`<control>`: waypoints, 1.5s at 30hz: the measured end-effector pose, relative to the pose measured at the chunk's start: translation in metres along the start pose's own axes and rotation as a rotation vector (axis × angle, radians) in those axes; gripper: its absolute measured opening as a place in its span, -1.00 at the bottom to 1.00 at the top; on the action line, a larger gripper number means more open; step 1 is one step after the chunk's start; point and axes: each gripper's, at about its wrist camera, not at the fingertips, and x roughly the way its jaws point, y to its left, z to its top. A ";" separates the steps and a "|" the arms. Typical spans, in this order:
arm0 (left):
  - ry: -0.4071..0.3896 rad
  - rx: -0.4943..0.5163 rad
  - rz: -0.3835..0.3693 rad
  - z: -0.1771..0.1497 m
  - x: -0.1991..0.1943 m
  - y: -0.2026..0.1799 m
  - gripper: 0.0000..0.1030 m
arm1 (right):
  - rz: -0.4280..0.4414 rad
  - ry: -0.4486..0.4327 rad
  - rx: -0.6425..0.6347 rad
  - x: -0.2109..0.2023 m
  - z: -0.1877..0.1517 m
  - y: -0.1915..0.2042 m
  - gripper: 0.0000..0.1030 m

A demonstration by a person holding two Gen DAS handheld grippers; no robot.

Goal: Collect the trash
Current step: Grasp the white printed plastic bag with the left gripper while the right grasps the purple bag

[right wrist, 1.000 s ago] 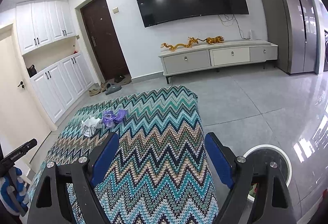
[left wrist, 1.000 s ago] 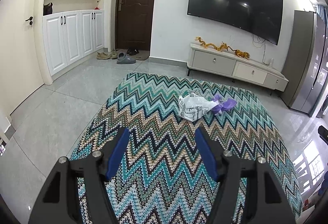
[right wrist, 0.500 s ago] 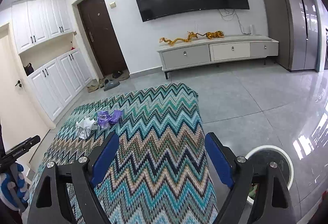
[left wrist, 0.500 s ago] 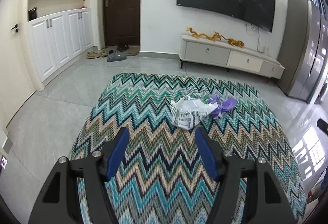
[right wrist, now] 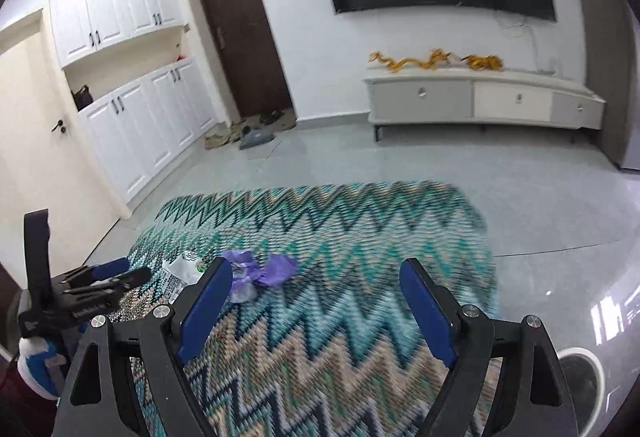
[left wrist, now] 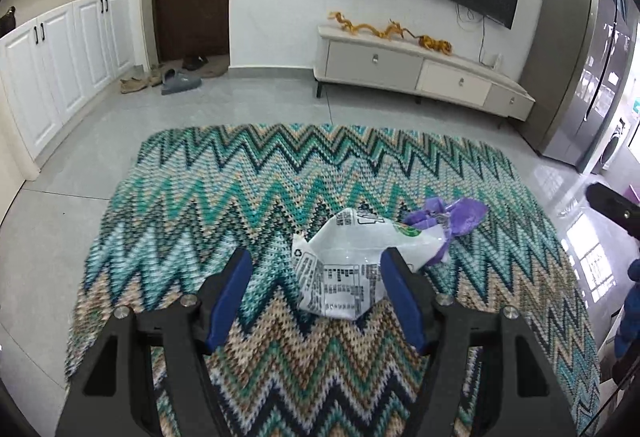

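Both tools have moved in over the rug since a second ago, so the trash now looks much larger and closer in each view.

Left tool (left wrist: 316,293): its two blue-padded fingers stand apart and hold nothing. A crumpled white wrapper (left wrist: 348,269) with black print lies on the zigzag rug (left wrist: 224,197), right of the rug's middle, and appears partly between the fingers and partly beyond their tips. Whether the right pad touches it cannot be told. My reading is that the tool is being lined up to pinch this wrapper.

Just beside the wrapper, touching its far right side, lies a scrunched purple bag (left wrist: 460,217), nearer the rug's right edge.

Right tool (right wrist: 316,301): its fingers are spread wide, also empty. In its view the purple bag (right wrist: 272,269) sits just past the left fingertip, near the rug's left side, with the wrapper (right wrist: 180,269) beyond it. The left tool (right wrist: 100,277) shows at the left edge. This tool probably aims for the purple bag.

A round white-rimmed bin (right wrist: 580,377) stands on the grey floor at the lower right, likely where the trash will go.
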 end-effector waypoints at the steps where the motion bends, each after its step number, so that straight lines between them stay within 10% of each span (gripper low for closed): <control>1: 0.006 -0.001 0.000 0.000 0.005 0.000 0.26 | 0.018 0.015 -0.008 0.012 0.001 0.005 0.64; 17: 0.049 -0.067 -0.056 -0.007 0.060 0.022 0.25 | 0.179 0.195 -0.031 0.123 -0.004 0.044 0.10; 22: 0.045 -0.058 -0.082 -0.011 0.064 0.021 -0.16 | 0.177 0.235 -0.021 0.139 -0.018 0.039 0.06; 29: 0.033 -0.007 -0.065 -0.012 0.062 0.010 -0.70 | 0.138 0.217 -0.038 0.143 -0.023 0.033 -0.39; 45: -0.101 0.025 0.015 -0.013 -0.006 -0.020 -0.77 | 0.146 0.119 -0.002 0.071 -0.032 0.027 -0.54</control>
